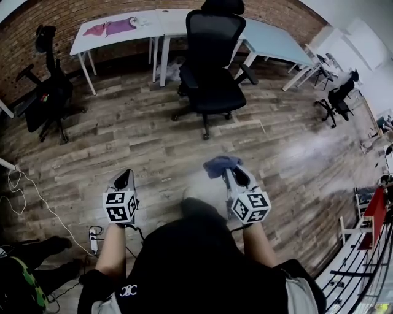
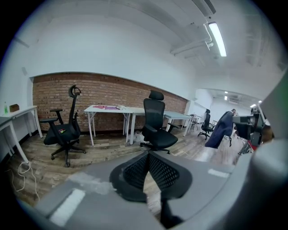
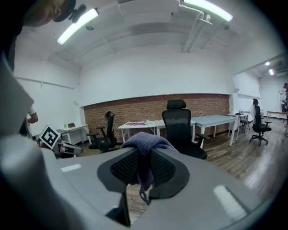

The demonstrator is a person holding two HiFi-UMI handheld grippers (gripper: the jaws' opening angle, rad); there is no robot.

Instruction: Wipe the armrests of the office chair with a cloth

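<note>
The wooden floor (image 1: 123,132) fills the head view, with one brick wall (image 1: 92,12) along its 12 o'clock edge. Against that wall I can count two tables for certain: a white table (image 1: 116,38) at 11 o'clock and a pale blue table (image 1: 276,43) at 1 o'clock. Two pink rags (image 1: 112,27) lie on the white one.

Three black chairs show. The office chair (image 1: 210,67) stands at 12 o'clock from the person, well apart from both grippers, with one armrest (image 1: 248,74) sticking out on its 3 o'clock side. A second chair (image 1: 48,92) is at 10 o'clock and a third chair (image 1: 337,98) at 2 o'clock.

There are two grippers, one in each hand, low in the view. The left gripper (image 1: 124,178) sits at 7 o'clock; in its own view the left gripper's (image 2: 147,157) mesh pads meet at the tips with nothing between them. The right gripper (image 1: 232,176) sits at 5 o'clock, clamped on the one blue cloth (image 1: 221,164). In the right gripper view the cloth (image 3: 145,140) bulges over the top of the jaws and hangs down between the pads.

One power strip (image 1: 93,239) lies on the floor at 8 o'clock.
</note>
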